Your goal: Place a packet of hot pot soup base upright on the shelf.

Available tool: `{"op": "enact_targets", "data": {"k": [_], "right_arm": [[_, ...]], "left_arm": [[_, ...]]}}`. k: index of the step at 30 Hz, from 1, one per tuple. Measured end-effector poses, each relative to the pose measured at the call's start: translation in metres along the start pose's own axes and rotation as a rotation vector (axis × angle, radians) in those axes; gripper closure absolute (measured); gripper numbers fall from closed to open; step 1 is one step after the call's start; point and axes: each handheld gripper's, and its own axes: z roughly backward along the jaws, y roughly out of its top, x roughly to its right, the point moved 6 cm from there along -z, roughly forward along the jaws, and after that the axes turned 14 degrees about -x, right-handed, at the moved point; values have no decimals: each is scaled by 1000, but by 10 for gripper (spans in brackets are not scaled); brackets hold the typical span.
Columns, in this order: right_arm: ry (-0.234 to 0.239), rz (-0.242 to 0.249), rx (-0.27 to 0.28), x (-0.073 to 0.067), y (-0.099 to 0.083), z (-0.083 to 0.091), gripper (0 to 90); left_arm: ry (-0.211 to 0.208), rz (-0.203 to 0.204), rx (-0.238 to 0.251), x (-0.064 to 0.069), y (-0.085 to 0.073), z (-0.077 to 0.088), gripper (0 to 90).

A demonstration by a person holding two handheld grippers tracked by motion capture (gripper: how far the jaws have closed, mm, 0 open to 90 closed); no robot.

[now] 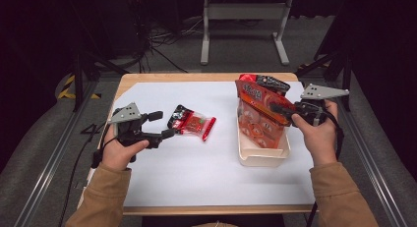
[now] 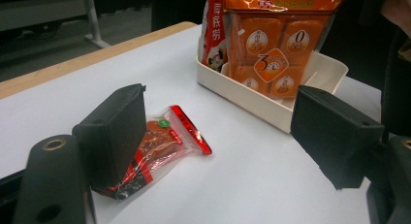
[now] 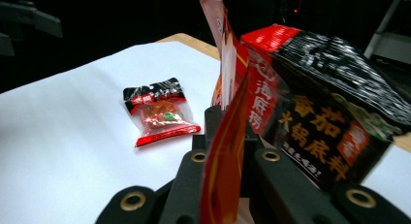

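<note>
A small red and black snack packet (image 1: 193, 123) lies flat on the white table top. My left gripper (image 1: 162, 125) stands open just to its left, touching nothing. In the left gripper view the near jaw hides part of that packet (image 2: 167, 144), and the jaws of the gripper (image 2: 218, 136) stand wide apart. My right gripper (image 1: 276, 109) is shut on the top edge of a large orange bag (image 1: 258, 114), which stands upright in a cream bin (image 1: 263, 156). In the right gripper view the bag's red edge (image 3: 224, 151) is pinched between the jaws of the gripper (image 3: 228, 124).
A black and red packet (image 1: 268, 82) leans behind the orange bag, at the far end of the bin; it looms large in the right gripper view (image 3: 329, 117). The white sheet (image 1: 206, 173) covers the wooden table, with bare room in front. Table legs stand on the floor beyond.
</note>
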Motion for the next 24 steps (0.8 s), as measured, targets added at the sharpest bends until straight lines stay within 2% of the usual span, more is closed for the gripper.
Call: {"op": "enact_targets", "data": {"k": [1, 9, 13, 16, 18, 24], "right_arm": [[0, -20, 9, 4, -3, 1, 896], [-20, -65, 11, 15, -12, 6, 894], [-25, -73, 14, 17, -15, 7, 891], [-38, -73, 8, 18, -17, 9, 888], [-42, -77, 5, 19, -18, 10, 880], [-50, -86, 11, 19, -20, 14, 812]], "left_arm": [[0, 6, 1, 0, 0, 0, 201], [9, 18, -13, -5, -2, -6, 181], [-5, 43, -20, -7, -4, -10, 153], [-5, 48, -28, -8, -5, -13, 142], [6, 33, -30, -10, -5, -14, 139], [19, 46, -42, -14, -6, -15, 124]]}}
